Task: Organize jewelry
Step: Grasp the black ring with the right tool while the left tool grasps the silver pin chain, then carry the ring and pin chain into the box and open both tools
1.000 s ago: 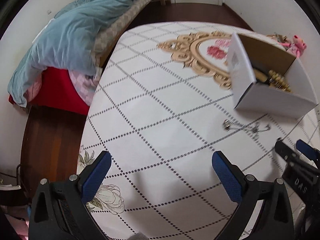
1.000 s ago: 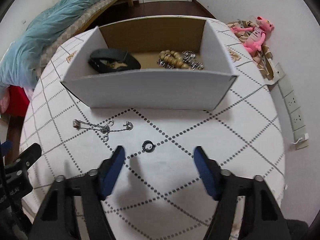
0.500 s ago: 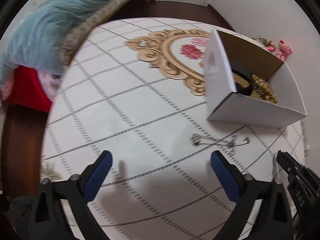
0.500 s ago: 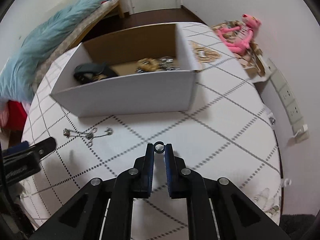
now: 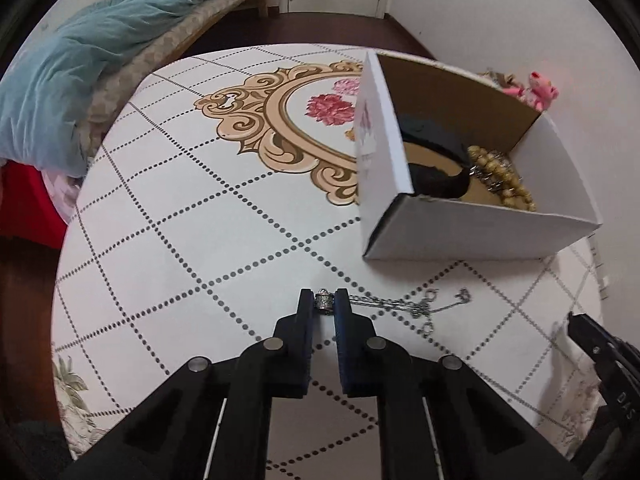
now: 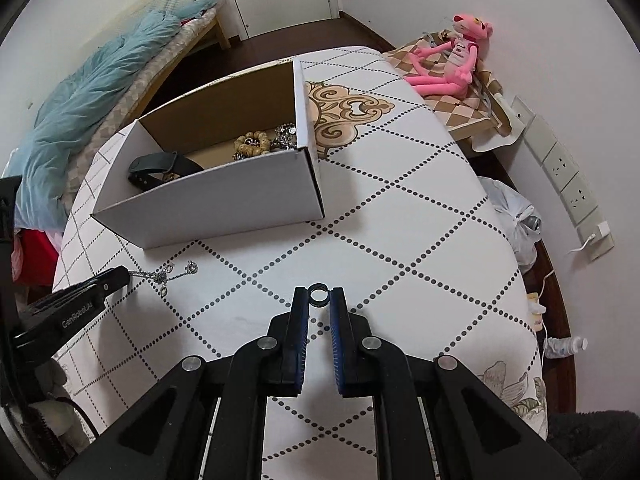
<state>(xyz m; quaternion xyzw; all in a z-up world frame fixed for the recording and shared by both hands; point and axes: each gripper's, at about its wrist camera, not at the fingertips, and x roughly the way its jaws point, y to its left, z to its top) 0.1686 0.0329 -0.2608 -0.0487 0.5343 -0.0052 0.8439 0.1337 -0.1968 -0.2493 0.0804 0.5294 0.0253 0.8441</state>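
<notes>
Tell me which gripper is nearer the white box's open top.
Neither is clearly nearer. The left gripper is shut on the silver chain's bead, the right gripper on the black ring; both sit on the table before the white box.

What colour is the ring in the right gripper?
Black ring, pinched in the right gripper; the right wrist view shows it best.

Left wrist view: mounted behind the left gripper (image 5: 324, 300), angled steeply down, close over the table (image 5: 180, 220), cardboard box (image 5: 472, 236) at two o'clock. Right wrist view: same steep, close angle behind the right gripper (image 6: 319, 296), box (image 6: 208, 204) at eleven o'clock. Shared by both: box, table, silver chain (image 6: 168, 276) (image 5: 404, 304), bed (image 5: 80, 80) (image 6: 100, 92).
</notes>
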